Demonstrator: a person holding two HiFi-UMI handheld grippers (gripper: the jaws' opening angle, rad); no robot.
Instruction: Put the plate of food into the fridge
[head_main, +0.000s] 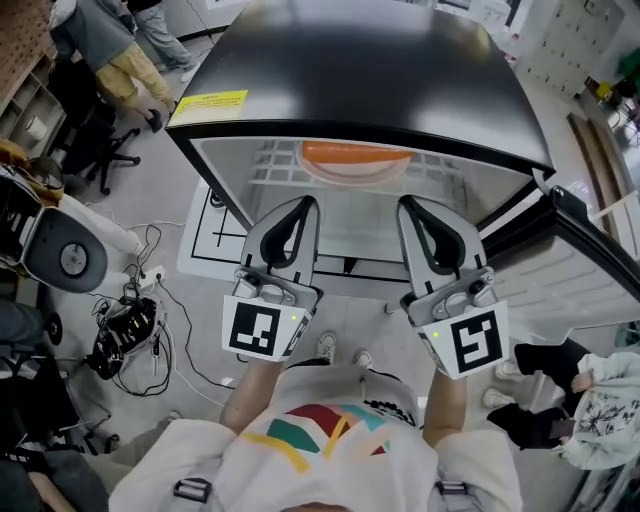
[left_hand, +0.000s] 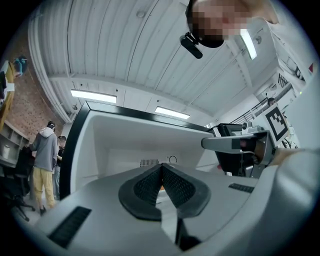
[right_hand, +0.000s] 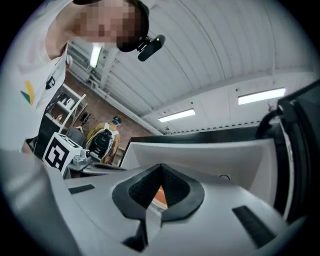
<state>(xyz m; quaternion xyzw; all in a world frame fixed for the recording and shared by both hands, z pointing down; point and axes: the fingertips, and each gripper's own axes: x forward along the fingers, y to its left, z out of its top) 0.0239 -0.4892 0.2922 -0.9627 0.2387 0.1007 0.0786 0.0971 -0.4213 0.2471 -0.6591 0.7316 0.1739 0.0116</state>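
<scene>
The fridge (head_main: 370, 70) stood open, its door (head_main: 590, 260) swung out to the right. The plate (head_main: 355, 172) of orange food (head_main: 355, 152) sat inside on the wire shelf (head_main: 270, 165), near the shelf's middle and touched by neither tool. The left tongs (head_main: 305, 207) and the right tongs (head_main: 412, 207) hung side by side in front of the opening, apart from each other and short of the plate. In the left gripper view the left tongs (left_hand: 161, 172) were pressed together with nothing between them. The right tongs (right_hand: 160, 172) were likewise pressed together and empty (a sliver of orange showed beyond their tips). A yellow label (head_main: 208, 106) lay on the fridge's black top.
</scene>
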